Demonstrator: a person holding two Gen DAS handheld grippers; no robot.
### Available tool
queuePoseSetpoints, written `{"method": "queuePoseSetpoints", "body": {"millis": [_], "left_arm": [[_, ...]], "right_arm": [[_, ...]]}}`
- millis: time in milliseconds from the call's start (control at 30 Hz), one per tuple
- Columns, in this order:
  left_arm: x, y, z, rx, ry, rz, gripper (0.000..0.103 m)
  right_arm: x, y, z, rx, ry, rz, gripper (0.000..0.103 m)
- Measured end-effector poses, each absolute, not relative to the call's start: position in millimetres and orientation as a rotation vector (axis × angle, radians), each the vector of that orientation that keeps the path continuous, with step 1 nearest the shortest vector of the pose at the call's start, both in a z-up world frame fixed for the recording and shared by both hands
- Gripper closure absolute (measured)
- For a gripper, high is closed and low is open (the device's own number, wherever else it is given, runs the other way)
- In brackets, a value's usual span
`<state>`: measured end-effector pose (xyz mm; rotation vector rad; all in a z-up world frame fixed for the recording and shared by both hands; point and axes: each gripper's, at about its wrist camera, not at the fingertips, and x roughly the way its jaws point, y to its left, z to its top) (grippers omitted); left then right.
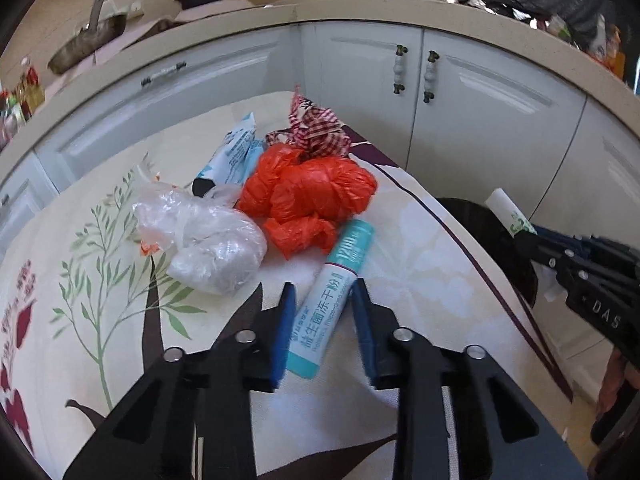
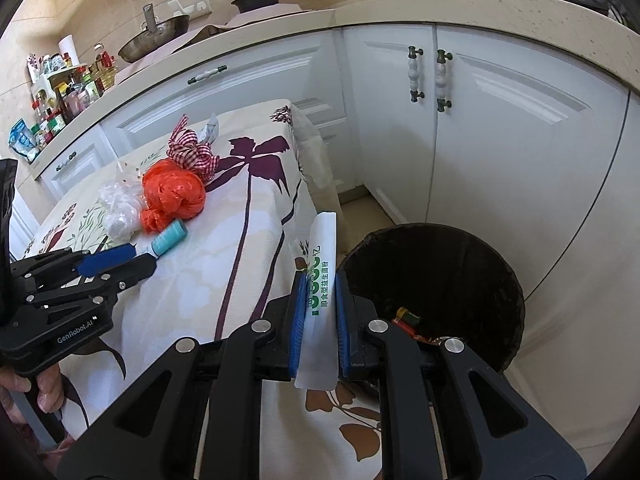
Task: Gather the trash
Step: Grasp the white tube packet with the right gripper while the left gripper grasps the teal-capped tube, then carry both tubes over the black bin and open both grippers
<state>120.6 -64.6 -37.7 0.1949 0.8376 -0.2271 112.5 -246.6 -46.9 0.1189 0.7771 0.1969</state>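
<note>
Clear bag [image 1: 200, 240]: crumpled at the left of the heap on the flowered worktop [image 1: 100, 320]; leave it for later.
Orange bag [image 1: 308, 196]: knotted, mid-heap, touching the far end of the teal tube; don't snag it as you lift.
Teal tube [image 1: 332, 300]: lies on the cloth, near end towards you, between your left fingers.
Left gripper [image 1: 322, 304]: fingers narrowed around the tube. The right pad looks against it, the left pad shows a slim gap, so I cannot tell if you have a firm hold. Squeeze until both pads bear on the body, then lift straight up.
White sachet [image 2: 320, 304]: upright, clamped at its middle.
Right gripper [image 2: 319, 304]: fingers fully closed on the sachet, at the worktop's edge, just left of the bin.
Bin [image 2: 500, 264]: dark, on the floor to the right, a few scraps inside. Carry the sachet over the opening before you let go.
</note>
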Motion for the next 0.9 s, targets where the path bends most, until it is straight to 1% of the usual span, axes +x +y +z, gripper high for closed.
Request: {"method": "queuePoseSetpoints", "body": {"millis": [67, 133, 233, 467, 900], "left_arm": [[117, -70, -38, 0.227, 0.821, -0.231, 0.082], [113, -72, -37, 0.235, 0.806, -0.239, 0.086], [111, -72, -35, 0.227, 0.799, -0.25, 0.088], [101, -74, -31, 0.214, 0.785, -0.268, 0.091], [90, -87, -8, 0.169, 0.714, -0.283, 0.091]], "right_arm": [[112, -246, -47, 0.119, 0.777, 0.196, 0.089], [112, -247, -47, 0.118, 0.777, 0.196, 0.089], [112, -246, -46, 0.117, 0.772, 0.196, 0.089], [107, -250, -39, 0.106, 0.756, 0.187, 0.089], [92, -264, -24, 0.103, 0.717, 0.137, 0.089]]}}
